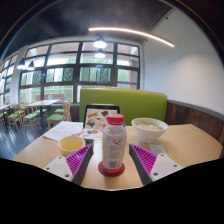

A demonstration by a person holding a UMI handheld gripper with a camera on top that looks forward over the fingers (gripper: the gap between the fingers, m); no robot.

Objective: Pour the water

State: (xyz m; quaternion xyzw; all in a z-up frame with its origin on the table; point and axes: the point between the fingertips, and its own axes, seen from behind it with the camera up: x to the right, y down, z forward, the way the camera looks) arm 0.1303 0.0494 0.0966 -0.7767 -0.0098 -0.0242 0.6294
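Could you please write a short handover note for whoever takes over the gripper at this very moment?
Gripper: open; the capped bottle stands upright on the table between the fingers, with a gap at each side.
Yellow cup: beside the bottle, near one finger. White bowl: beyond the bottle, on the other side.
Done: gripper lined up on the bottle.
Left: close on the bottle, lift and pour. The red cap looks on.

A clear, red-capped bottle (114,145) is stood upright on the table, flanked by a yellow cup (71,145) and white bowl (150,128).
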